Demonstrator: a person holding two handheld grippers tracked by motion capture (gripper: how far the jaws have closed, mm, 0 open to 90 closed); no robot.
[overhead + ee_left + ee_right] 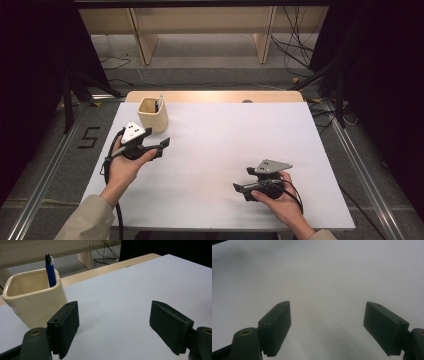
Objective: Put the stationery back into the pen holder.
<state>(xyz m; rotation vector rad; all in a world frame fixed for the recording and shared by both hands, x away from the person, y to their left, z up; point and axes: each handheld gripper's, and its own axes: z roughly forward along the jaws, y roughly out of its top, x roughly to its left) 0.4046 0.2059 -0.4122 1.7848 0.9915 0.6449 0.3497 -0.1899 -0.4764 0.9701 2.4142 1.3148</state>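
A cream cup (152,114) stands at the table's far left with a blue pen (159,103) upright inside it. In the left gripper view the cup (32,300) is just ahead and to the left, the pen (50,271) leaning against its far wall. My left gripper (159,142) hovers just in front of the cup, pointing right, and it is open (113,312) with only bare table between its jaws. My right gripper (242,179) rests low at the near right, pointing left, and stands open (327,312) over the white surface with nothing in it.
The white table top (225,135) has a wooden strip (215,96) along its far edge. A wooden shelf frame (200,30) and loose cables (295,45) lie on the floor beyond. Metal rails (50,165) run along both sides.
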